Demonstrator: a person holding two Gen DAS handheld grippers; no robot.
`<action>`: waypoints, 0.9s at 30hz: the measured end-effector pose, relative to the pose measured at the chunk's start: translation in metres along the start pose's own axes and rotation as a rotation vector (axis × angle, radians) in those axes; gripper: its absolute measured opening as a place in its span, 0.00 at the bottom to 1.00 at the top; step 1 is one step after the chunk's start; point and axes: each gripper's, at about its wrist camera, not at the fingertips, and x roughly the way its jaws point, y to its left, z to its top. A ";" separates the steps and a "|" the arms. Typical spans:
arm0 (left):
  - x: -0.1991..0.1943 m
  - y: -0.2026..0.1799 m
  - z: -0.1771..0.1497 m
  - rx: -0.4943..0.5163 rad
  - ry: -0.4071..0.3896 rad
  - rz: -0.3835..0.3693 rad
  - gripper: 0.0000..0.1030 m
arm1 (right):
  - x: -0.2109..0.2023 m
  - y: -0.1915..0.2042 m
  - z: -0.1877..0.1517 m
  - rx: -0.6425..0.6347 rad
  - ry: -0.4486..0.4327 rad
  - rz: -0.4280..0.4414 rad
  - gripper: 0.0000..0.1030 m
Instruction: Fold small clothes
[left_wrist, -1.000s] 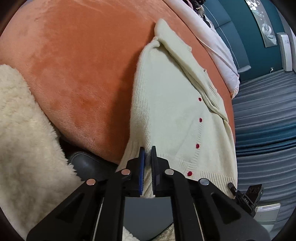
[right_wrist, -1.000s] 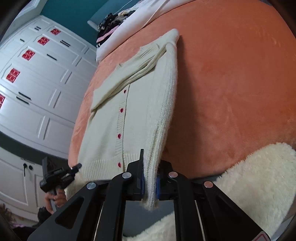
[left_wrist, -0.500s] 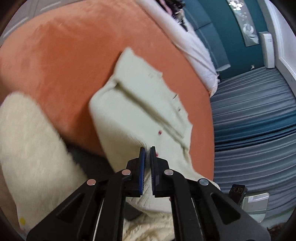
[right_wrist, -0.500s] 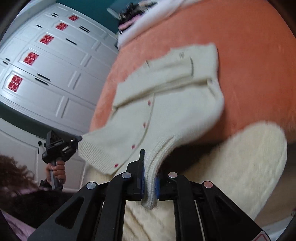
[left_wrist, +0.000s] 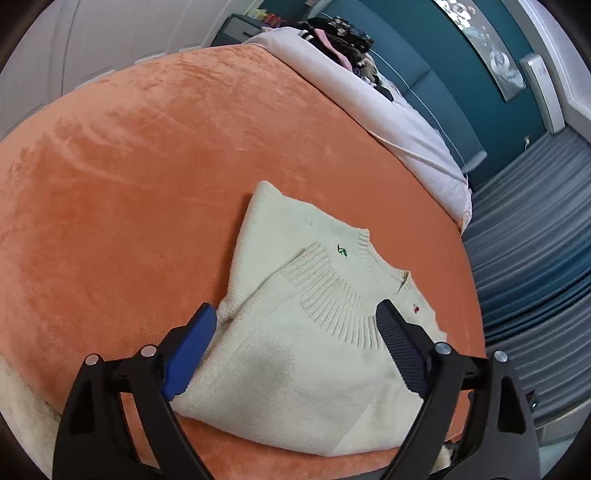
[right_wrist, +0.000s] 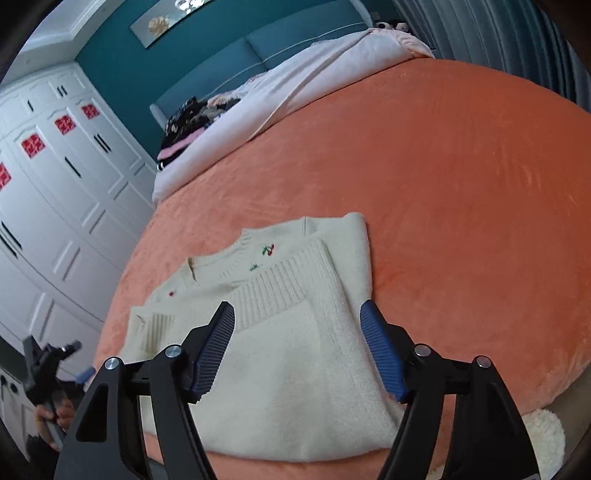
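A: Cream knit, folded: the cardigan (left_wrist: 317, 354) lies on the orange blanket (left_wrist: 129, 206) of the bed, near the blanket's front edge.

B: And the fold itself?

A: Its ribbed hem (right_wrist: 284, 288) is laid over the chest, just below the neckline. A small cherry embroidery (right_wrist: 269, 250) and one red button (left_wrist: 416, 308) show above the hem.

B: What about the tongs?

A: Left tongs (left_wrist: 299, 350) are spread wide, holding nothing, hanging over the near part of the cardigan. Right tongs (right_wrist: 297, 354) are equally wide apart and empty, also over the knit. I cannot tell whether either touches the cloth.

B: Anything else around?

A: A pale pink quilt (right_wrist: 295, 85) lies at the far end of the bed, with dark clothes (right_wrist: 192, 114) piled beside it. White wardrobe doors (right_wrist: 66, 192) stand to one side.
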 end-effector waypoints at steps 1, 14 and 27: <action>0.008 -0.005 0.002 0.034 0.012 0.017 0.84 | 0.007 -0.001 -0.001 -0.009 0.023 -0.018 0.67; 0.100 -0.016 0.023 0.180 0.170 -0.005 0.14 | 0.097 0.010 0.008 -0.096 0.236 -0.050 0.10; 0.131 0.018 0.095 -0.016 0.094 0.082 0.02 | 0.123 -0.021 0.069 0.026 0.134 -0.077 0.08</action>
